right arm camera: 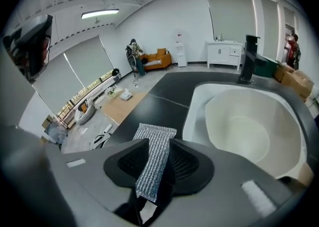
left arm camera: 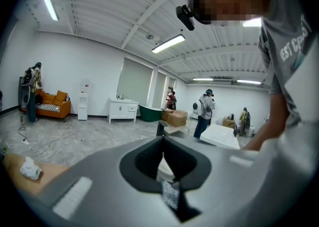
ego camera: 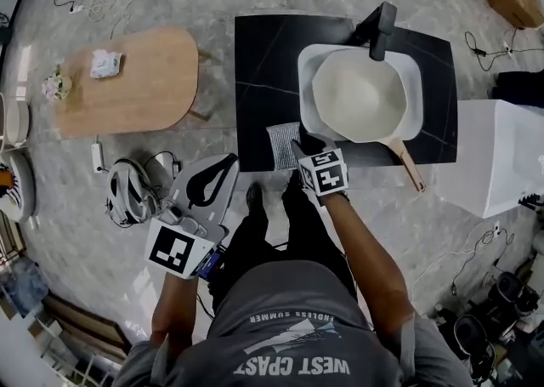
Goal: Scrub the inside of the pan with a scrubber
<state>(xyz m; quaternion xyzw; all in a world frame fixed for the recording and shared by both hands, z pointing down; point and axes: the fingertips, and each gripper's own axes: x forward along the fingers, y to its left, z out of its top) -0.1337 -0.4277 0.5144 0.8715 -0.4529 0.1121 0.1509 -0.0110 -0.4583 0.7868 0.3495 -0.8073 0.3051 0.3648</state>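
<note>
1. Black marbled stone surface (ego camera: 263, 62): carries a white rectangular sink basin (ego camera: 416, 66). A black tap (ego camera: 380, 28) stands at the basin's far side.
2. White round pan with a tan handle (ego camera: 357, 94) (right arm camera: 249, 126): sits upright in the basin. Its handle reaches over the near rim toward the right.
3. Grey glittery mesh scrubber (ego camera: 282, 145) (right arm camera: 152, 166): lies flat on the surface, just left of the basin's near-left corner and outside the pan.
4. Right gripper (ego camera: 302, 149) (right arm camera: 155, 143): I hold it tilted steeply down at the scrubber's right edge. Its fingers are released and spread, and the right gripper view shows the scrubber in the gap between them. I cannot tell whether either finger touches it.
5. Left gripper (ego camera: 229, 162) (left arm camera: 162, 141): I hold it off the surface's near-left corner, over the floor. Its fingers are clenched tip to tip on nothing.
6. Oval light-wood table (ego camera: 144, 88): stands well to the left, with a crumpled white cloth (ego camera: 106, 63) on it.
</note>
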